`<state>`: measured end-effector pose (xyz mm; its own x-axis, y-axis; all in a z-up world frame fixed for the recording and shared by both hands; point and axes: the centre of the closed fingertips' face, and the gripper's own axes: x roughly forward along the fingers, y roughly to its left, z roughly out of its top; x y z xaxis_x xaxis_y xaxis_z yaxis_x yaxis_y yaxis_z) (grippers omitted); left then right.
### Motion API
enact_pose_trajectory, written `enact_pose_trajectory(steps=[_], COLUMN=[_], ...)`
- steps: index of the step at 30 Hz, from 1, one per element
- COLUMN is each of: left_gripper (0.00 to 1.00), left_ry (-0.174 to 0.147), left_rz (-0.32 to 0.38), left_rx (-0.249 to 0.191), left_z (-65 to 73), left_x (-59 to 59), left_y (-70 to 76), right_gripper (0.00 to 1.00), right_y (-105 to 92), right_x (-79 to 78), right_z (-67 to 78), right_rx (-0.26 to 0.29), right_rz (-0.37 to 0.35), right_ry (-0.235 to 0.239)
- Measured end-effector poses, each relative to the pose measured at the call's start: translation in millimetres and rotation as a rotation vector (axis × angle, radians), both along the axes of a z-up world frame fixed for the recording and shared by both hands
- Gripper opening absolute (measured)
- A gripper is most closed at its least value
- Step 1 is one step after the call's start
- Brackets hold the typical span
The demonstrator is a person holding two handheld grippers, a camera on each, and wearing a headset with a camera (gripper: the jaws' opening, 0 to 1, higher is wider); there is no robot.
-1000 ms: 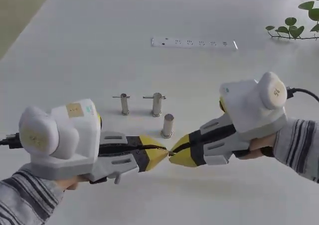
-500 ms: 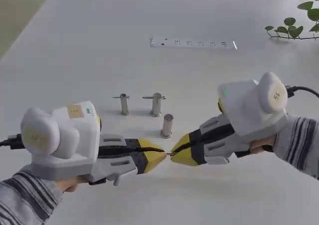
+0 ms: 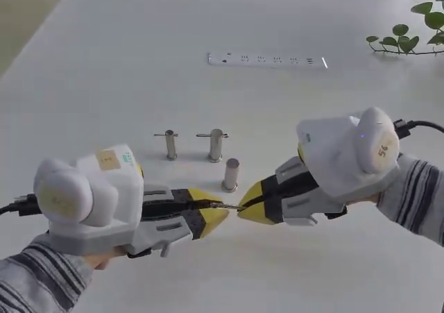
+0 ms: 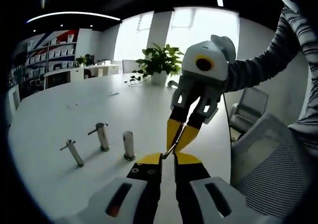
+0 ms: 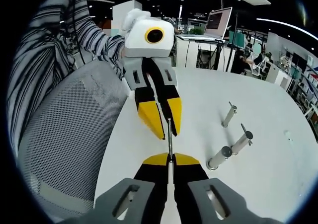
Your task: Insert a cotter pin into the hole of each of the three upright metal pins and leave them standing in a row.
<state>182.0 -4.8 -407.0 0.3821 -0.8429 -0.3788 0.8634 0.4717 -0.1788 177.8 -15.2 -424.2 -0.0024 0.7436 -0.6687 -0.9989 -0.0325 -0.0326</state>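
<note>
While the right gripper (image 5: 169,157) is clenched on one end of a cotter pin (image 5: 169,134), the left gripper (image 4: 168,157) meets it tip to tip low over the white table (image 3: 104,84); its jaws are slightly parted around the pin's other end, released rather than pinching. Just at 12 o'clock from the meeting tips stands the bare metal pin (image 3: 231,175), upright. At 11 o'clock from it stands the second metal pin (image 3: 216,145) and at 10 o'clock the third metal pin (image 3: 171,145), both upright with a cotter pin crosswise near the top, and a power strip (image 3: 267,60) lies well beyond at 12 o'clock.
</note>
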Motion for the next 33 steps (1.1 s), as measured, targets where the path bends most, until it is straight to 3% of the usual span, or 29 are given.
enact_pose_trajectory(steps=[4, 8, 15, 18, 21, 33], left_gripper=[0.15, 0.21, 0.3, 0.3, 0.3, 0.26], left_ry=[0.025, 0.013, -0.04, -0.055, -0.067, -0.045], left_rz=[0.032, 0.089, 0.176, 0.231, 0.262, 0.346], left_rx=[-0.006, -0.008, 0.005, -0.002, 0.02, 0.053], left_z=[-4.5, -6.9, -9.9, -10.7, -15.8, -35.0], left_x=[2.8, 11.4, 30.6, 41.3, 49.8, 72.1], left_y=[0.2, 2.4, 3.0, 3.4, 4.5, -1.5], right_gripper=[0.0, 0.0, 0.0, 0.0, 0.0, 0.0], right_y=[-5.7, -13.9, -30.8, -35.1, -38.3, -46.9], right_x=[10.8, 20.5, 43.0, 49.0, 54.5, 77.4], right_z=[-1.4, -2.8, -6.2, -6.4, -8.5, -26.5], right_rx=[-0.005, -0.015, -0.033, -0.037, -0.044, -0.07], right_rz=[-0.031, -0.059, -0.111, -0.123, -0.13, -0.152], right_ry=[-0.014, -0.03, -0.055, -0.064, -0.071, -0.082])
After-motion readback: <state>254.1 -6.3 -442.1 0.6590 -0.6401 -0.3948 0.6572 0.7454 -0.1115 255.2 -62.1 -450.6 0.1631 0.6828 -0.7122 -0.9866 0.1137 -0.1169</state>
